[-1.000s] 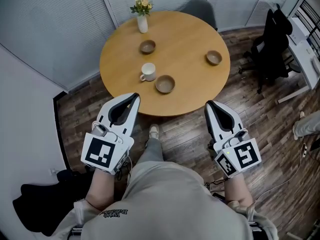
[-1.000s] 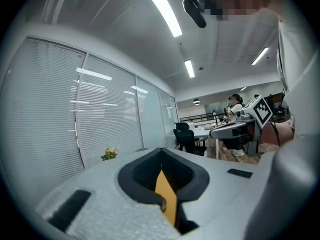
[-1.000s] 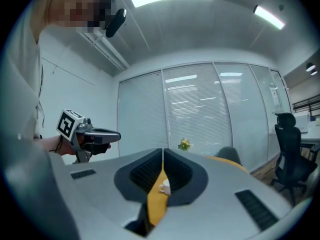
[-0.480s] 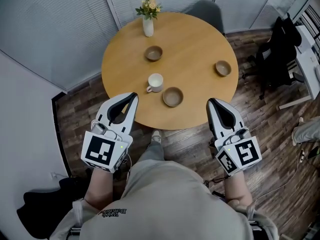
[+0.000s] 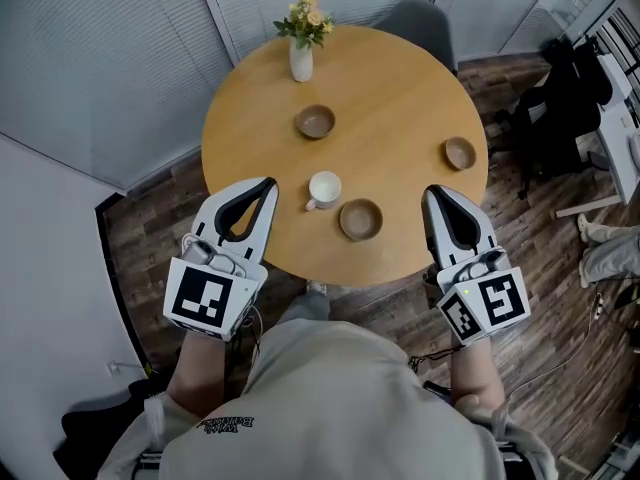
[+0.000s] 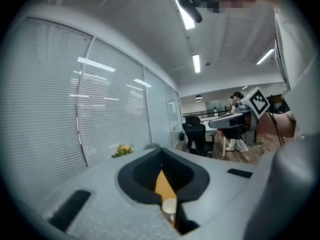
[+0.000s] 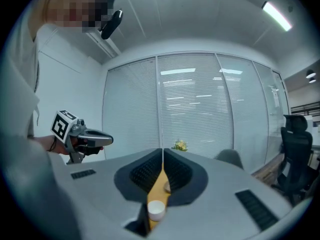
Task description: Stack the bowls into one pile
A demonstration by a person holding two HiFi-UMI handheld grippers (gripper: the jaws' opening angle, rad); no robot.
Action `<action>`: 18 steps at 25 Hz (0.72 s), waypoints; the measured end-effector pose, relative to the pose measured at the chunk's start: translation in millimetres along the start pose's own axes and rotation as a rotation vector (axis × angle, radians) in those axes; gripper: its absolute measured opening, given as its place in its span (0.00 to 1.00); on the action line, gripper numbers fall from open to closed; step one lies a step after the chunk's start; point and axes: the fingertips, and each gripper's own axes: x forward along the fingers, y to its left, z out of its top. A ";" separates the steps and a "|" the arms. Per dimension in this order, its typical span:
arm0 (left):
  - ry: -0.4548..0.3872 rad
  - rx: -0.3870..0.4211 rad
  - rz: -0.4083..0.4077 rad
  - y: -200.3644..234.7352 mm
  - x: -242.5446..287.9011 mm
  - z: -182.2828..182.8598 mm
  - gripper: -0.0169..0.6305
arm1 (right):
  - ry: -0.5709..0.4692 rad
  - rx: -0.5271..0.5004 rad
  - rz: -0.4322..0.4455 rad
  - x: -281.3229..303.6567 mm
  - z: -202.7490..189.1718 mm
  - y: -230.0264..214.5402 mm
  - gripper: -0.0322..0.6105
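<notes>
Three brown bowls sit spread out on the round wooden bench [image 5: 390, 88], none stacked yet. The back bowl [image 5: 315, 121] is near the middle. The right bowl [image 5: 460, 153] is off by the right edge. The front bowl [image 5: 360, 219] is close to the near edge, just beside a white mug [image 5: 324, 188]. All three are round, shallow and smooth-looking.

A white vase [image 5: 301, 60] with yellow flowers stands at the far rim.

The left hand-held gripper [image 5: 266, 184] has its jaws pressed together with nothing between them, and the right hand-held gripper [image 5: 432, 193] is the same, closed and empty. In the head view their tips show over the near edge of the bench. Each one is pale grey plastic with black ribbed pads and a cube of square black-and-white markers.

There's print on the person's shirt, but it's too small to read. The floor is dark wood planks.
</notes>
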 end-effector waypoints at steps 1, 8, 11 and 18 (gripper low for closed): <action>0.007 0.001 -0.007 7.4 3.8 -1.5 0.06 | 0.002 -0.002 -0.001 8.5 1.6 1.3 0.10; 0.012 -0.005 -0.042 40.8 23.4 -6.9 0.06 | 0.005 -0.055 -0.045 50.6 3.6 2.3 0.10; 0.016 -0.016 -0.055 49.2 30.5 -10.6 0.06 | 0.020 -0.051 -0.049 61.6 3.7 1.5 0.10; 0.042 -0.018 -0.065 55.0 43.8 -19.9 0.06 | 0.041 -0.059 -0.053 70.8 3.5 -11.4 0.10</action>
